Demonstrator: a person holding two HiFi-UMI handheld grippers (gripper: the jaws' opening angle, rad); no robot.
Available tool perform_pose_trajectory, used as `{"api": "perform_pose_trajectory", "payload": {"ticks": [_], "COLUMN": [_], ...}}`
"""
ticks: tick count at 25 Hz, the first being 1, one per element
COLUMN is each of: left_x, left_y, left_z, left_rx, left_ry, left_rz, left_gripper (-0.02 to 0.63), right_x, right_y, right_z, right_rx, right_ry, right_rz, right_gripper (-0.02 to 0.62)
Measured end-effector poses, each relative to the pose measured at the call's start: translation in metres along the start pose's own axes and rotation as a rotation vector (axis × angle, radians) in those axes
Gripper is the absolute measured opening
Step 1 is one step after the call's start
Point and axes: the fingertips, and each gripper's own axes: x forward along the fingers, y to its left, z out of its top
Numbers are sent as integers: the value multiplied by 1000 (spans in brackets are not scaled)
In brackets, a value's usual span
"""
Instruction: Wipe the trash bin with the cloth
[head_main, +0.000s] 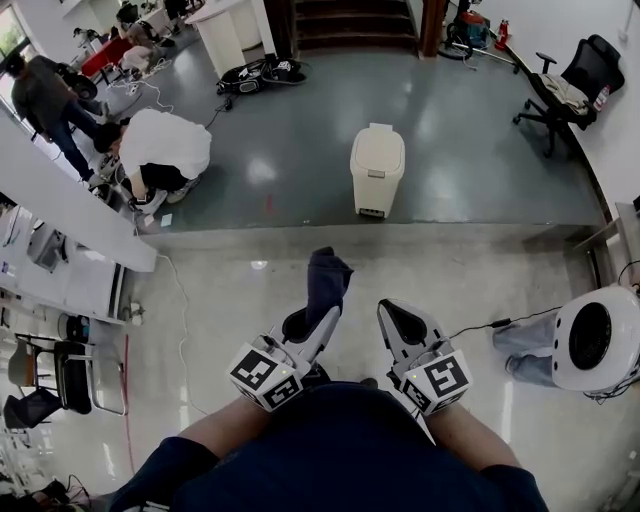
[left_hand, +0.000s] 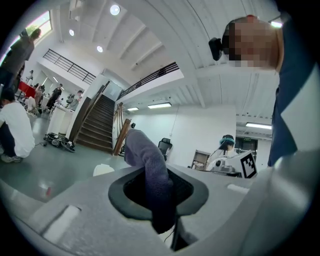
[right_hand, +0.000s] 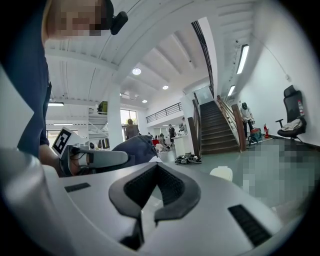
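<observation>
A cream trash bin (head_main: 377, 168) with a shut lid stands on the grey floor, well ahead of both grippers. It shows small and far off in the left gripper view (left_hand: 103, 169) and the right gripper view (right_hand: 221, 173). My left gripper (head_main: 320, 320) is shut on a dark blue cloth (head_main: 327, 278), which sticks up past the jaw tips. In the left gripper view the cloth (left_hand: 150, 170) fills the gap between the jaws of that gripper (left_hand: 159, 192). My right gripper (head_main: 396, 318) is beside the left one, held at about the same height. Its jaws (right_hand: 155, 192) meet with nothing in them.
A person in a white shirt (head_main: 160, 145) crouches to the left of the bin. A white round fan (head_main: 595, 340) stands at the right, with a cable (head_main: 480, 326) running to it. An office chair (head_main: 570, 85) is at the far right, stairs (head_main: 355, 22) behind, a white desk (head_main: 70, 215) at left.
</observation>
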Motion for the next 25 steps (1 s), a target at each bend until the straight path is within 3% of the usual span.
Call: {"api": "perform_pose_trajectory", "payload": {"ticks": [5,10,25], "left_x": [25,61,197], "left_y": [10,50,273], "left_z": [-6,-2,70], "left_rx": [-5,-6,-21], "left_ry": [-1,-19,17], "left_rz": [25,10,-120], "left_gripper": [54,54,54], "right_x": [3,37,259], "right_y": [-32,-65,-165], "right_z": [-9,-15,23], "right_rx": [13,2,-11], "right_ry": [15,37,84], "right_rz": [5,-21,-164], "right_gripper": [5,5,5]}}
